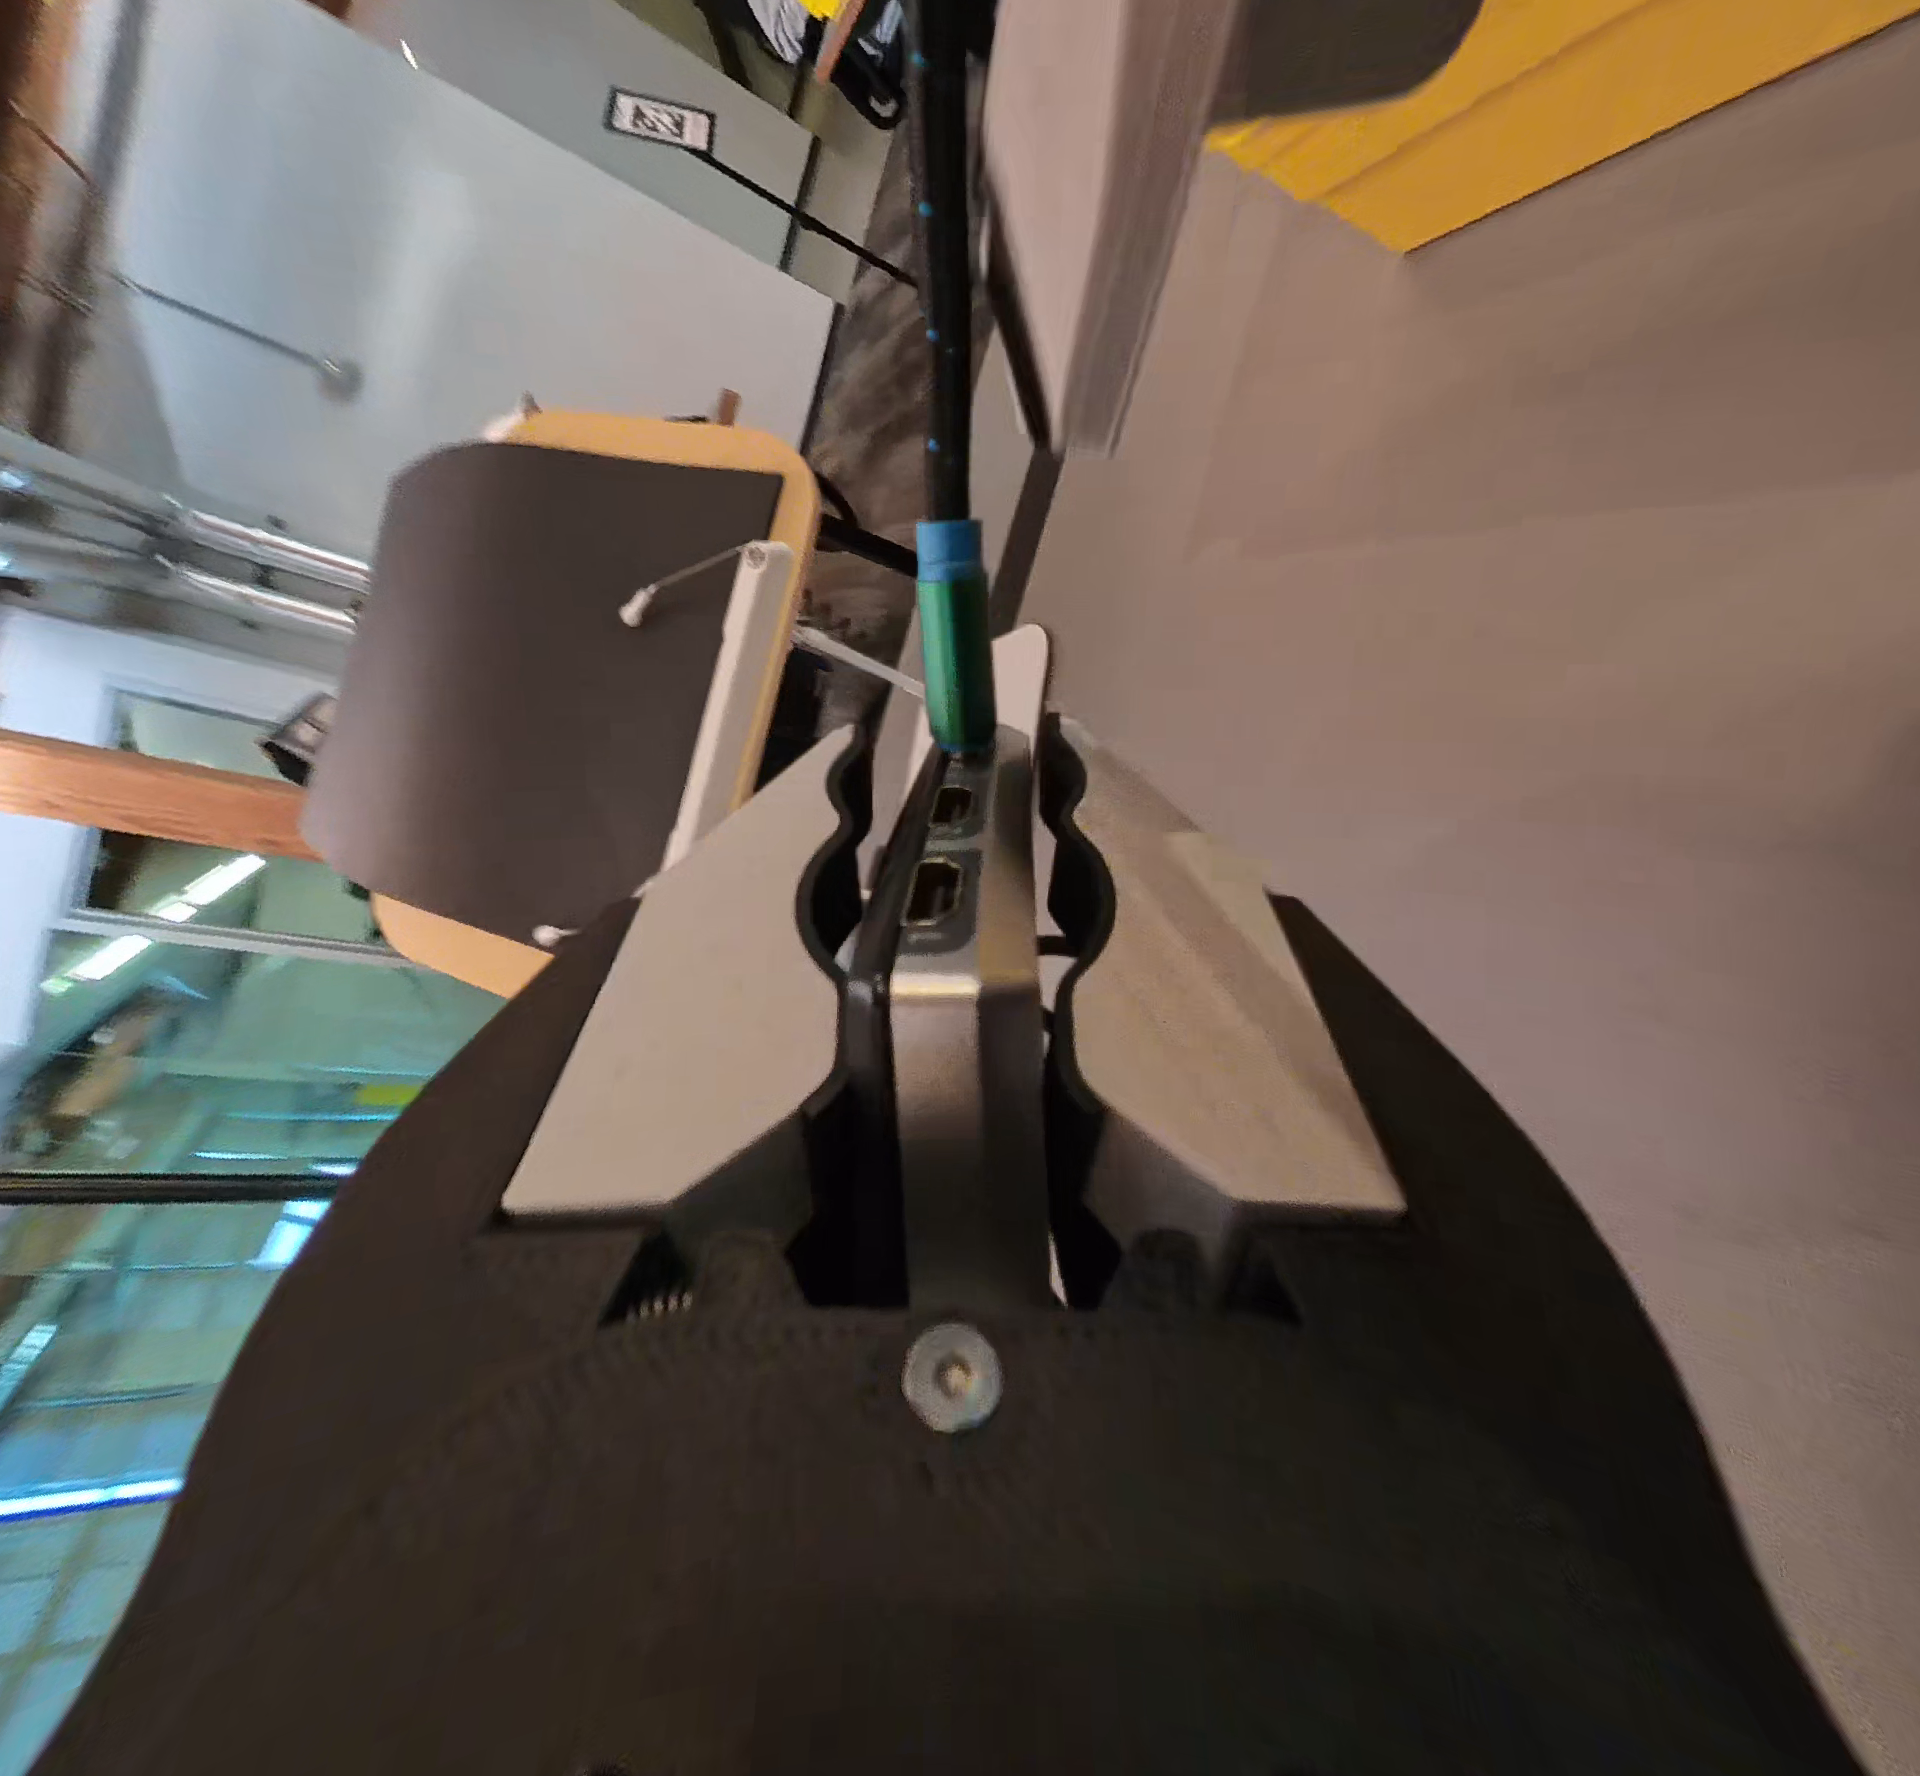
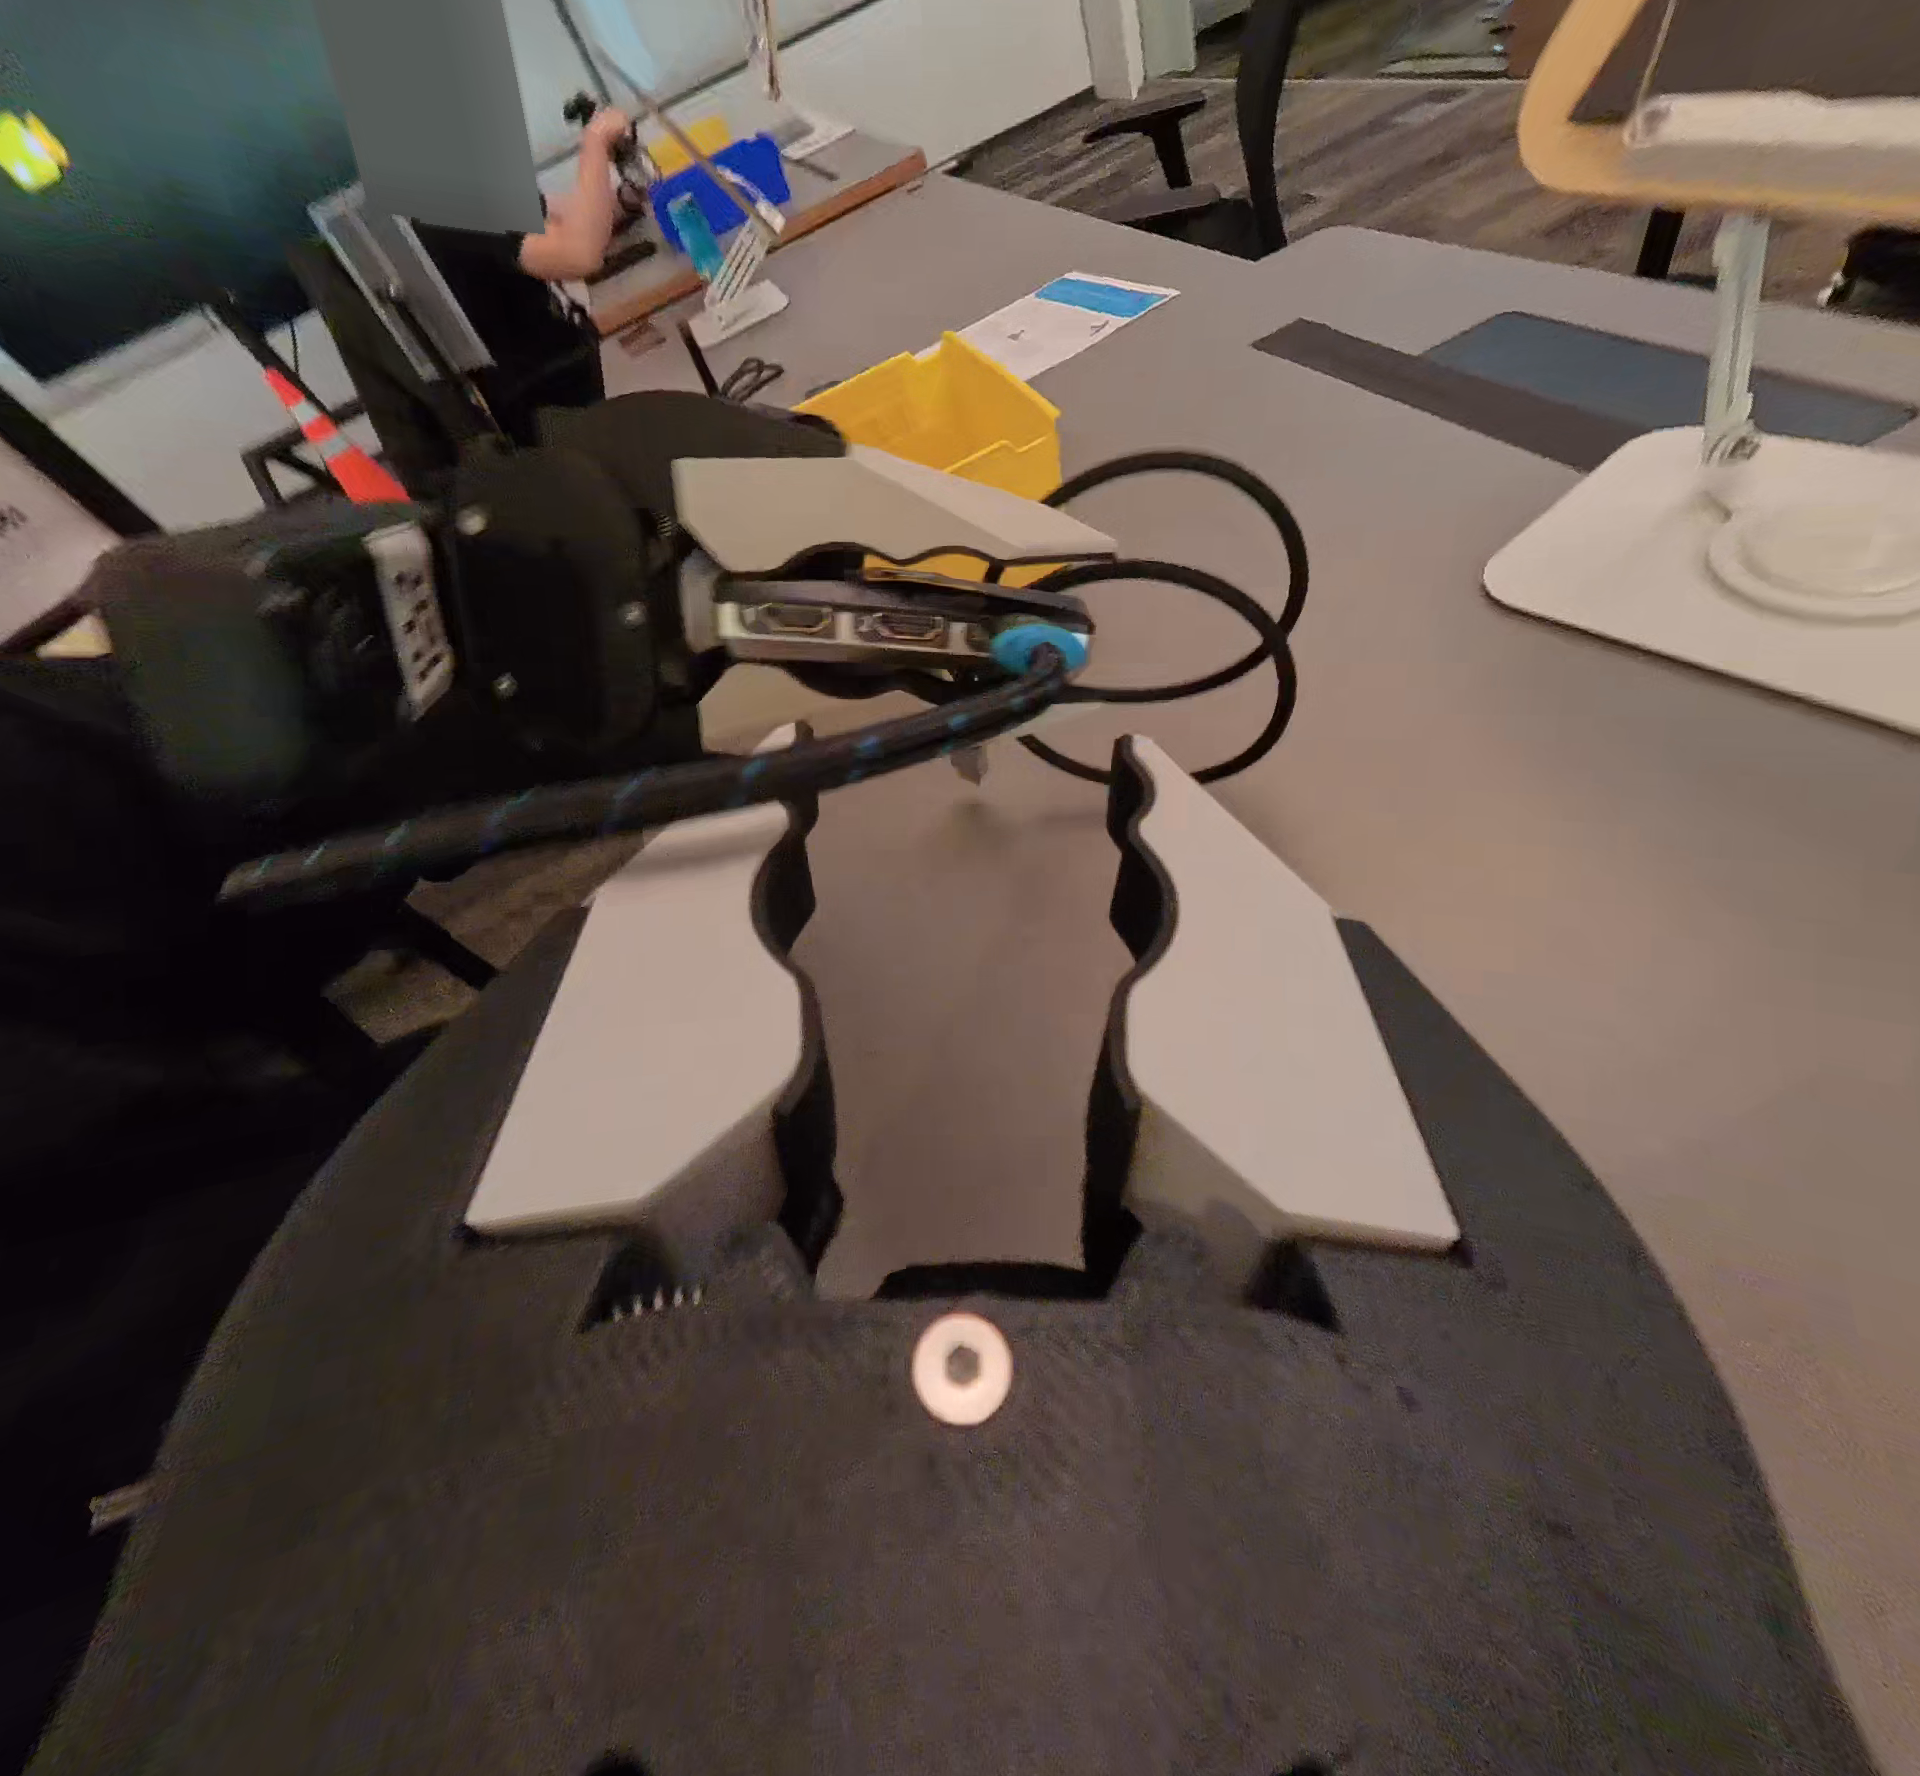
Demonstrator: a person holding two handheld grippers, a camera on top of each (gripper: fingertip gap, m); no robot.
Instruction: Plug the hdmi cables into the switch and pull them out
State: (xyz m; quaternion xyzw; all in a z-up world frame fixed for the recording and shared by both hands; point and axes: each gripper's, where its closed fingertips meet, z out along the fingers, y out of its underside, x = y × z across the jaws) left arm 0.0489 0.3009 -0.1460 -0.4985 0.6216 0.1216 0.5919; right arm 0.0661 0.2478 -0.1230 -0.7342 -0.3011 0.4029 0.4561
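A: Where is the switch [image 2: 862, 625], and how much room is around it?

B: The left gripper [image 1: 951, 905] has its fingers clamped on the switch's flat faces, holding it above the grey tabletop [image 2: 1455, 843], just in front of the yellow bin [image 2: 935, 422]. The right gripper [image 2: 961, 905] hovers just beside it, fingers wide apart with nothing between them.

A: What is it made of?

B: It is a slim, silver metal box with rounded corners. Two ports along its edge stand empty; a third, at the end, holds a green plug [image 1: 956, 656] with a blue collar, on a black braided cable [image 2: 623, 791] flecked blue. A thin, smooth black cord [image 2: 1236, 604] loops behind.

A: Any writing?

B: None legible on the switch.
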